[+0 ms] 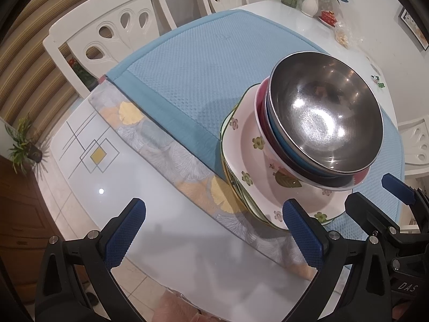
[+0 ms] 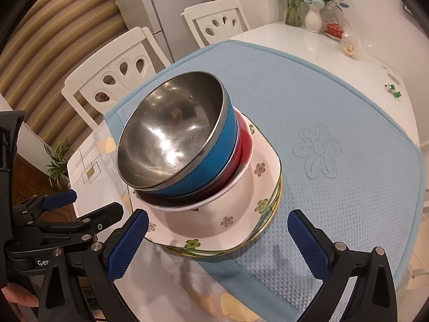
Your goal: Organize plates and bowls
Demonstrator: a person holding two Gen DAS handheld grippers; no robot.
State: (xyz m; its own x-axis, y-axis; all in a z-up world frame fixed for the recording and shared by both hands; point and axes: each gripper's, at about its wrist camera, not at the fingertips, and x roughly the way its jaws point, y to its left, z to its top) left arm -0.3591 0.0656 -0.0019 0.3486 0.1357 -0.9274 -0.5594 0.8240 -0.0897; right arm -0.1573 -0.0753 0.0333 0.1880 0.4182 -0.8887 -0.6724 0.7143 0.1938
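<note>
Both grippers hang released, holding nothing — left gripper (image 1: 214,230) low in its frame over the glass table (image 1: 80,166), right gripper (image 2: 218,237) low in its frame just short of the stack. I can see the stack sitting at the near edge of the blue mat (image 2: 348,123), centre-left in the right view, right of centre in the left view.

Count, as far as I can tell: three nested bowls — a steel bowl with a blue outside (image 2: 171,131) on top, a red bowl (image 2: 242,145) under it, a white flowered bowl (image 1: 264,145) at the bottom. Under them, flowered plates (image 2: 233,230); several rims show at the edge, maybe three or four, not certain. Two white chairs show at upper left.

Step in hand, my guess: the stack looks gathered, so it is either squaring up or moving it whole. The bowls lean in both views. I would steady the top rim with one gripper and nudge the plate edge with the other, slowly, since steel on glaze may slide.
</note>
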